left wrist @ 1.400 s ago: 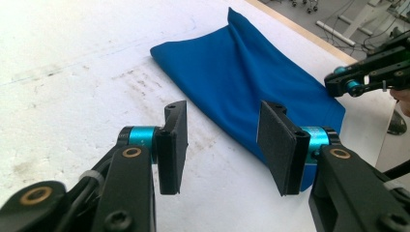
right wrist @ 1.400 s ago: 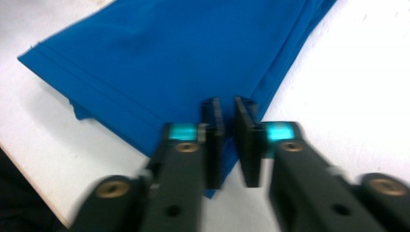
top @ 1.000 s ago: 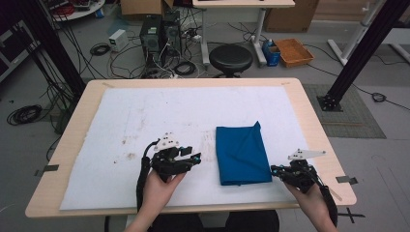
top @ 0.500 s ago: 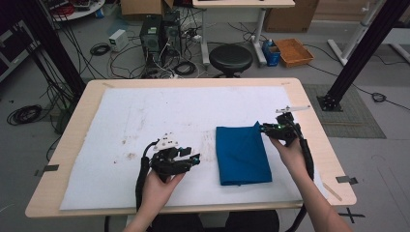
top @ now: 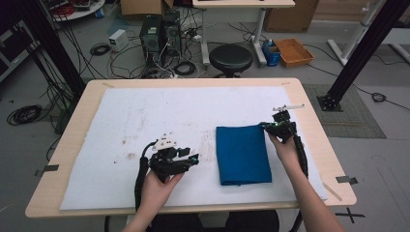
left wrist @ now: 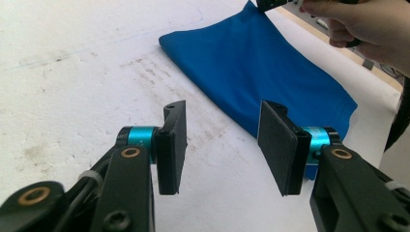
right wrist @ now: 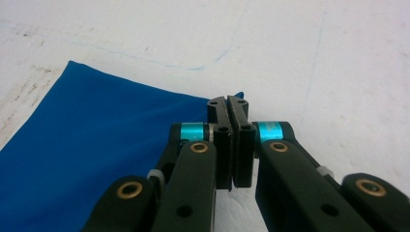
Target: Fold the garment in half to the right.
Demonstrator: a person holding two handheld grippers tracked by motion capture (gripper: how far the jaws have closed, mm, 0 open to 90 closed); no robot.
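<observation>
Right gripper point(top: 271, 126) jaws are pressed together on the upper-right corner of the folded blue cloth point(top: 242, 154) – long axis top-to-bottom, right of frame centre – while left gripper point(top: 189, 159) is held spread, just left of it, empty.

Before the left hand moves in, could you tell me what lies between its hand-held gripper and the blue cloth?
Only bare, scuffed white mat, shown in the left gripper view.

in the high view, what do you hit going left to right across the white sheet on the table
left gripper → blue folded cloth → right gripper, at the cloth's far right corner
</observation>
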